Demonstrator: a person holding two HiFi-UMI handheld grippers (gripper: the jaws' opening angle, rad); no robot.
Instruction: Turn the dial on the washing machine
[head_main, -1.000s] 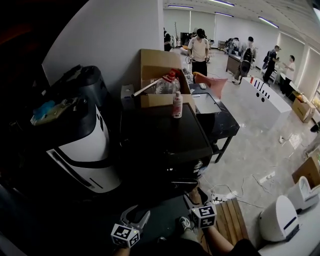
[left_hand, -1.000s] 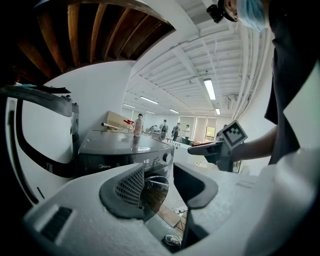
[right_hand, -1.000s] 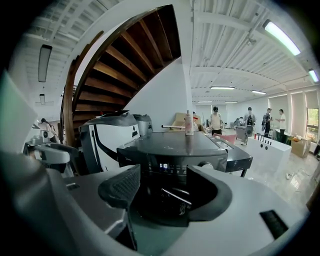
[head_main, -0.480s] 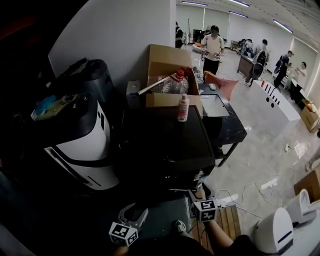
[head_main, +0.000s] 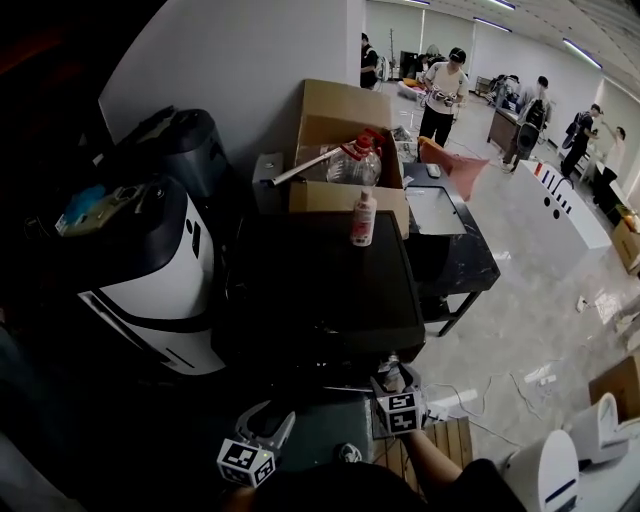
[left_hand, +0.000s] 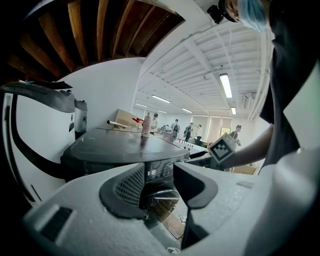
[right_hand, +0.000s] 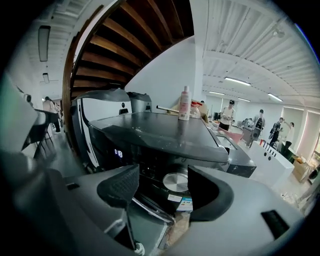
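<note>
Hovering at the washing machine's (right_hand: 165, 136) front, the right gripper (right_hand: 162, 179) is opening its fingers (right_hand: 120, 187); the silver dial (right_hand: 176, 182) sits between them, untouched. The left gripper (left_hand: 159, 176) gapes empty.

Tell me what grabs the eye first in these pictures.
The big dark washing machine fills the middle, a pale bottle standing on its lid in front of an open cardboard box. On its front sits a shiny round dial, straight ahead of the right tool, whose jaws are opening with nothing between them. A white-and-black appliance stands at the left.
</note>
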